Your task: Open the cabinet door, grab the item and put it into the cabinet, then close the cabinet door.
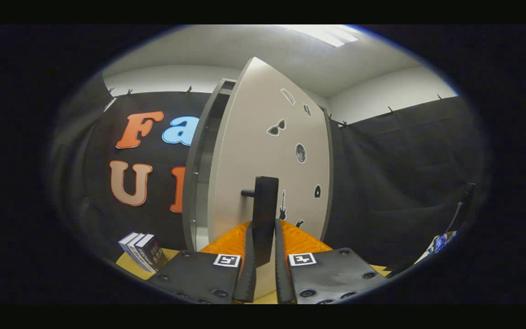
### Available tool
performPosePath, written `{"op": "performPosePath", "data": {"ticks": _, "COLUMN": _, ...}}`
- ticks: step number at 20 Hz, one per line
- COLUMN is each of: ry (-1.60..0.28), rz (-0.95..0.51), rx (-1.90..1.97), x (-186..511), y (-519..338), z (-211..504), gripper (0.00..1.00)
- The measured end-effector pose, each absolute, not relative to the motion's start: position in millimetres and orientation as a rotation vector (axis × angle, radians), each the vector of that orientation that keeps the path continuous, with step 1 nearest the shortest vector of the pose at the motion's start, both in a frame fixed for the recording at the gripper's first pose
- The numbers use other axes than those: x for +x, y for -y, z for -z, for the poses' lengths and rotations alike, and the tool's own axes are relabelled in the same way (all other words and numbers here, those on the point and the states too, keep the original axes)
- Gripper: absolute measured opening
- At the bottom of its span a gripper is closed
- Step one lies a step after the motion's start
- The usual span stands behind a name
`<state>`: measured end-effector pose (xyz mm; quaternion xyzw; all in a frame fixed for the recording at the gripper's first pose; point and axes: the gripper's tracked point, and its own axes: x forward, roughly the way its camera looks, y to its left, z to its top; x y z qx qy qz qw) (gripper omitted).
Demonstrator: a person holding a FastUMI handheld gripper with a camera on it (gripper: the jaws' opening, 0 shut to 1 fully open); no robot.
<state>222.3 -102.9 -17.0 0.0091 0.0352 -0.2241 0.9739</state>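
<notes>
Pale grey and matt, the cabinet (208, 151) stands tall on a yellow tabletop (130, 267) against the black cloth wall (395, 169). Its door (263, 151) is a flat, smooth panel swung partly out, so a dark slot of the interior shows along its left edge. Small dark stickers dot the panel: a pair of sunglasses (276, 128), a round moon-like disc (300, 153), a guitar (282, 205) and a few lesser shapes.

A black handle (264, 214), an upright rectangular bar with blunt corners, stands off the door on a short round peg. The gripper (263, 237) has its fingers drawn in narrow on either side of this bar, and both appear to press against its lower part. The inner faces of the fingers are ribbed, and each broad plate behind them carries a small square marker and round screws.

The item, a small stack of books (142, 250) with dark covers and white page edges, rests tilted on the tabletop to the left of the cabinet, well apart from the fingers.
</notes>
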Motion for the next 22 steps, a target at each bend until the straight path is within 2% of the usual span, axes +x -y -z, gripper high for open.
{"op": "performPosePath", "data": {"ticks": 5, "ry": -0.051, "rz": 0.255, "rx": 0.088, "x": 176.5, "y": 131.1, "z": 14.9, "gripper": 0.25}}
{"op": "performPosePath", "data": {"ticks": 8, "ry": -0.045, "rz": 0.191, "rx": 0.124, "x": 157.5, "y": 148.2, "z": 15.0, "gripper": 0.24}}
{"op": "performPosePath", "data": {"ticks": 13, "ry": -0.075, "rz": 0.167, "rx": 0.122, "x": 102.4, "y": 203.0, "z": 18.9, "gripper": 0.22}}
{"op": "performPosePath", "data": {"ticks": 22, "ry": -0.06, "rz": 0.15, "rx": 0.161, "x": 57.5, "y": 313.3, "z": 24.4, "gripper": 0.18}}
